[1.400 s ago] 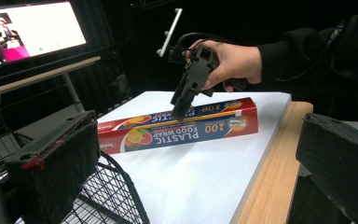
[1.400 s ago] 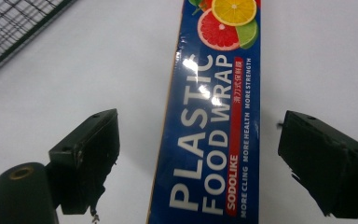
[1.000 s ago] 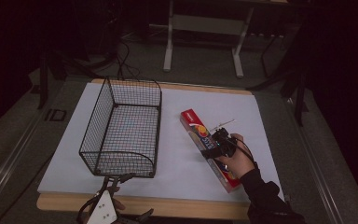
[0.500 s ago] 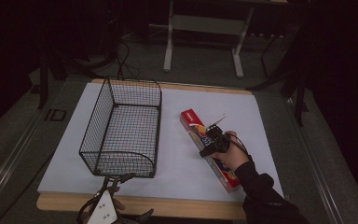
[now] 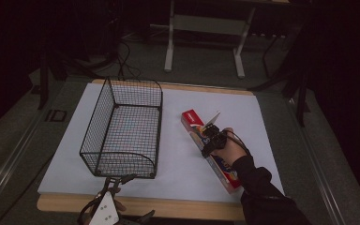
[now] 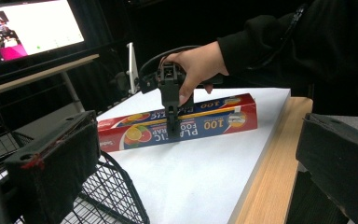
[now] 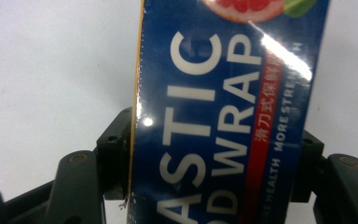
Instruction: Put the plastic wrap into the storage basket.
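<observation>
High view: plastic wrap box [image 5: 210, 149] is lying on the white table [image 5: 243, 112] toward its right edge, well apart from the wire basket [image 5: 124, 129]; the right gripper [image 5: 211, 142] is sitting across the box's middle, while the left gripper [image 5: 107, 206] is hovering at the near edge.

Left gripper view: both black jaws are standing wide apart, holding nothing, beside the basket [image 6: 116, 196].

Right gripper view: both jaws are flanking the box [image 7: 223, 112] at its long sides; actual clamping cannot be told. Probable risk: the glossy box is liable to slip or pivot if lifted, since a single narrow grip is holding a long body.
</observation>
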The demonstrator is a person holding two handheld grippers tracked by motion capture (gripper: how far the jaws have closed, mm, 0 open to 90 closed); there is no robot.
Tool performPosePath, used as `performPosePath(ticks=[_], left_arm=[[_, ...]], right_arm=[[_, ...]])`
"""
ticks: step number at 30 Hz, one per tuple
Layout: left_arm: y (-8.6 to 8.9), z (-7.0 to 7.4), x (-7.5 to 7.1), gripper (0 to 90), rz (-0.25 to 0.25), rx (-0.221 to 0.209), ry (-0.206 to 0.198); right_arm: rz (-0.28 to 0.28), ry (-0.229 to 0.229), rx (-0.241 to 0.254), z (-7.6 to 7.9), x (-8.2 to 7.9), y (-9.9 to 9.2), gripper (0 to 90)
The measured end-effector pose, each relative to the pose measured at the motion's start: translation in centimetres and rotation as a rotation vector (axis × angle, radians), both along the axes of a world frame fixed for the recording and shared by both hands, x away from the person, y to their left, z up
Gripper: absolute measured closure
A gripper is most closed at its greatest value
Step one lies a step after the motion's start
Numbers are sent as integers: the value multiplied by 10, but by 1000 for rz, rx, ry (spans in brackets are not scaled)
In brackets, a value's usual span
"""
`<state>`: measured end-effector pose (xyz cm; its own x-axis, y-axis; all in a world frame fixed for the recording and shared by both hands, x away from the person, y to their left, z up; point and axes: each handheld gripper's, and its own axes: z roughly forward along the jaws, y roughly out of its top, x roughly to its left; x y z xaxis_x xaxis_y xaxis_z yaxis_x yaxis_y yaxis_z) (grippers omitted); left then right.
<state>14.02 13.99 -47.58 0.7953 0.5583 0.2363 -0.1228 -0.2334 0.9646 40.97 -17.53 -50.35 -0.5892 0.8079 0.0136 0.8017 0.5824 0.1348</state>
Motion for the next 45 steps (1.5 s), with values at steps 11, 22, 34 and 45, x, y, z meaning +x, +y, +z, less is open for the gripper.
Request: performPosePath(ticks=[11, 22, 34, 45], left_arm=[[0, 0, 0, 2, 5, 3, -3], [0, 0, 1, 2, 5, 3, -1], [-1, -1, 0, 2, 5, 4, 1], [-1, 0, 0, 1, 4, 2, 2]], right_arm=[[-27, 15, 19, 7, 4, -2, 403], [-39, -57, 67, 37, 5, -7, 403], [-44, -122, 100, 66, 5, -1, 403], [-41, -192, 135, 104, 8, 15, 403]])
